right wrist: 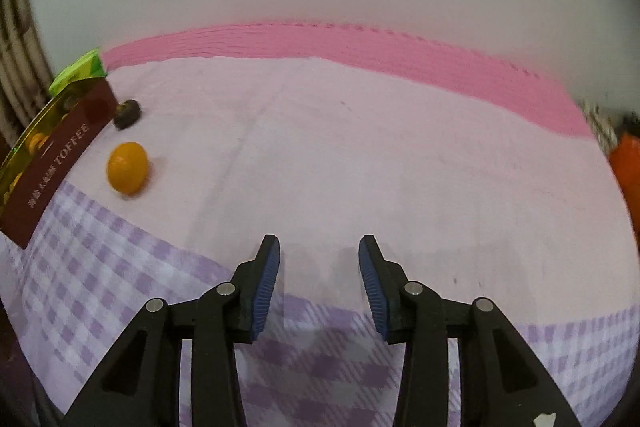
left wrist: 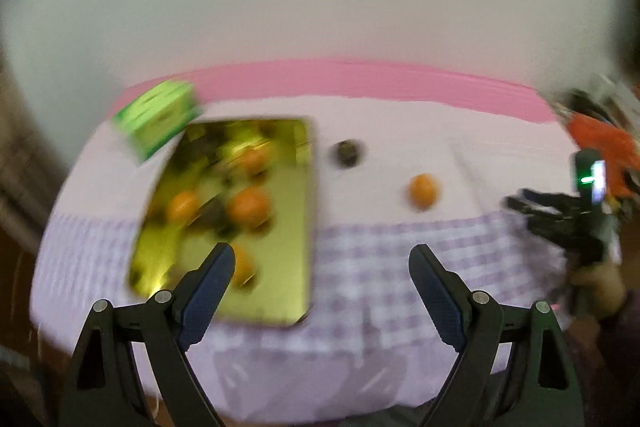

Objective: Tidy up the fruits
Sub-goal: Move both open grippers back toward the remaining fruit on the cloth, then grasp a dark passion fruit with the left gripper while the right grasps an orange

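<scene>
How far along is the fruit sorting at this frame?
Done: several oranges lie in the gold tin. In hand: nothing; the left claw and right claw are both open and empty. Left: one orange and a dark fruit remain on the cloth.

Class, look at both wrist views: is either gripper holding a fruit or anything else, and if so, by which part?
Nothing is held. The left gripper stands wide open above the cloth, and the right gripper is partly open with only cloth showing between its pads.

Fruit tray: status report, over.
Both grippers, left and right, open, empty. Oranges in gold tray; one orange, one dark fruit outside. Path clear.
</scene>
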A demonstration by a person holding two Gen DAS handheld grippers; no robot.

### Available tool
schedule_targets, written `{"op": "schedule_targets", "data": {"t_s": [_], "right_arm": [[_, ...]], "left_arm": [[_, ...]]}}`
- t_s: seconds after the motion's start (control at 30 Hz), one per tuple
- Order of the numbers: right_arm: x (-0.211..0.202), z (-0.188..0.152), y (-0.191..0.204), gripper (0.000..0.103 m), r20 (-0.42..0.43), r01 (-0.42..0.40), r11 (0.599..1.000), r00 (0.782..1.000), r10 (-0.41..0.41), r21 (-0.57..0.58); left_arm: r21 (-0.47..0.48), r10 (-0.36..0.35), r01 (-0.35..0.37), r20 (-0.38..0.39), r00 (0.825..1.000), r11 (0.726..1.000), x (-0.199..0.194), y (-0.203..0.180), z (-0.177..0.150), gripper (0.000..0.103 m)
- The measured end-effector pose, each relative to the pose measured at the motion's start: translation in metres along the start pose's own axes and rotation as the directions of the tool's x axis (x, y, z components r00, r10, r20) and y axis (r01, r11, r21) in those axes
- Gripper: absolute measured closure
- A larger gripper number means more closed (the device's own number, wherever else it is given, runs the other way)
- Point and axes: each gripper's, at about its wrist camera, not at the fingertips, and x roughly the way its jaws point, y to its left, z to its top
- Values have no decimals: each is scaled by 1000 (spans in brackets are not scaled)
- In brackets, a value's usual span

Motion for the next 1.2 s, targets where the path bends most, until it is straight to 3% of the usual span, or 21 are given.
{"op": "schedule_targets", "data": {"t_s": [0.13,0.23,0.33,0.43,0.63,0.7,0.77,0.87,0.9,0.93,0.97,1.03,1.13,1.2], "right_arm": [[-1,-7,-8,46,24,-36,999,999,35,38],[-3,-8,-8,38,40,-63,997,997,61,53],[-1,-10,-7,32,39,-68,996,997,66,54],[0,-11,-5,26,33,-72,996,997,71,47],[1,-13,-6,16,31,-105,993,994,103,46],[2,-13,-6,13,29,-111,993,994,110,44],[2,-13,-4,10,24,-107,994,994,107,35],[5,-11,1,6,14,-105,994,994,105,20],[6,-11,2,5,12,-103,995,995,102,15],[7,-10,4,4,8,-100,995,995,100,11],[8,-9,5,3,5,-99,995,995,99,7],[9,-8,6,2,1,-94,996,996,94,4],[11,-6,8,2,-2,-87,996,996,87,0],[11,-6,8,2,-1,-87,996,996,87,1]], "left_arm": [[203,-117,122,-39,992,972,30,-26,45,14],[339,-195,234,-145,970,911,66,-43,76,14],[444,-171,280,-270,948,851,107,-54,98,16],[516,-138,313,-349,927,797,139,-60,113,17],[550,-92,351,-443,892,758,189,-50,124,22],[551,-76,346,-453,888,759,204,-45,124,22],[518,-90,368,-484,870,772,219,-38,122,23],[493,-117,382,-487,866,782,231,-37,119,42],[471,-122,387,-499,858,793,234,-36,118,55],[481,-104,360,-480,871,800,234,-37,117,62],[480,-90,339,-468,879,809,233,-38,115,63],[447,-100,322,-451,887,834,226,-39,110,63],[401,-107,267,-379,919,876,202,-42,100,63],[317,-146,247,-309,940,916,176,-42,96,63]]}}
